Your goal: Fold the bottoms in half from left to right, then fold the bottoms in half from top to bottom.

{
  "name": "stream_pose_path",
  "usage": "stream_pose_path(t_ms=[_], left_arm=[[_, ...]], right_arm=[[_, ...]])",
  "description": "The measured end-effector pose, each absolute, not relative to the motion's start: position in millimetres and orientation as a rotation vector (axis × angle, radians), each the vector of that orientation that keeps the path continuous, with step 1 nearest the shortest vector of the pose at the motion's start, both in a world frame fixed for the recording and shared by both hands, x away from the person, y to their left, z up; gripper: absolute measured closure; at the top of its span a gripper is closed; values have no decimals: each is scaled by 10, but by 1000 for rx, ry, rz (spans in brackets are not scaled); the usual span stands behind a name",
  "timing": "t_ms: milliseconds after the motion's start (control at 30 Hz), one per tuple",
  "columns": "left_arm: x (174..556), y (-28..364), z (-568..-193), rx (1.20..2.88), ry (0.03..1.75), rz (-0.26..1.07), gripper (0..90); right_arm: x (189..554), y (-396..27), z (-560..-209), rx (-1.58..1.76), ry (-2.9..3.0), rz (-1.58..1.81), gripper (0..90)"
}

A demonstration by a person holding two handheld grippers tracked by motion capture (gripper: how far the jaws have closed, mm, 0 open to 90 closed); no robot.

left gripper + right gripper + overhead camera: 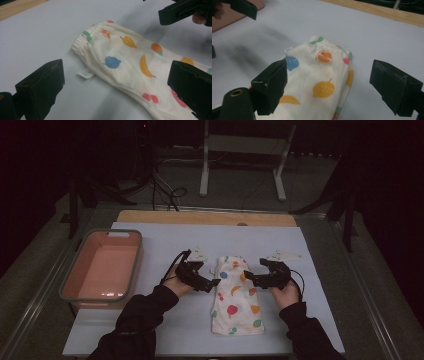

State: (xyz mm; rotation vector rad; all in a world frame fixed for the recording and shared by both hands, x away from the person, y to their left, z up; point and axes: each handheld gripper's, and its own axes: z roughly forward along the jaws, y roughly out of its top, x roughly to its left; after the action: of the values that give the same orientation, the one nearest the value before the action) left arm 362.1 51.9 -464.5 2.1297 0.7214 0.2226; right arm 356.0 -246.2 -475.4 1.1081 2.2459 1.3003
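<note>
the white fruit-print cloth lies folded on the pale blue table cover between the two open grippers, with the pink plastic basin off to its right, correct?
Not quite: the pink plastic basin sits to the left of the white fruit-print cloth, beyond the left gripper, as the high view shows. The rest holds: the cloth lies folded on the pale blue table cover, between the left gripper and the right gripper, both with jaws open.

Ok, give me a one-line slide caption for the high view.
Two hand-held grippers, left gripper and right gripper, open on either side of fruit-print cloth on a white table, pink bin at left.
</note>
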Motion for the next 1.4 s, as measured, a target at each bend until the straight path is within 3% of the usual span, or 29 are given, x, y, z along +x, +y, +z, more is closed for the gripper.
stream_pose_path(t_ms=[1400], left_arm=[[4078, 298, -4824, 2098, 989, 297, 22]], right_arm=[[4158, -2394, -4853, 1214, 2232, 1226, 151]])
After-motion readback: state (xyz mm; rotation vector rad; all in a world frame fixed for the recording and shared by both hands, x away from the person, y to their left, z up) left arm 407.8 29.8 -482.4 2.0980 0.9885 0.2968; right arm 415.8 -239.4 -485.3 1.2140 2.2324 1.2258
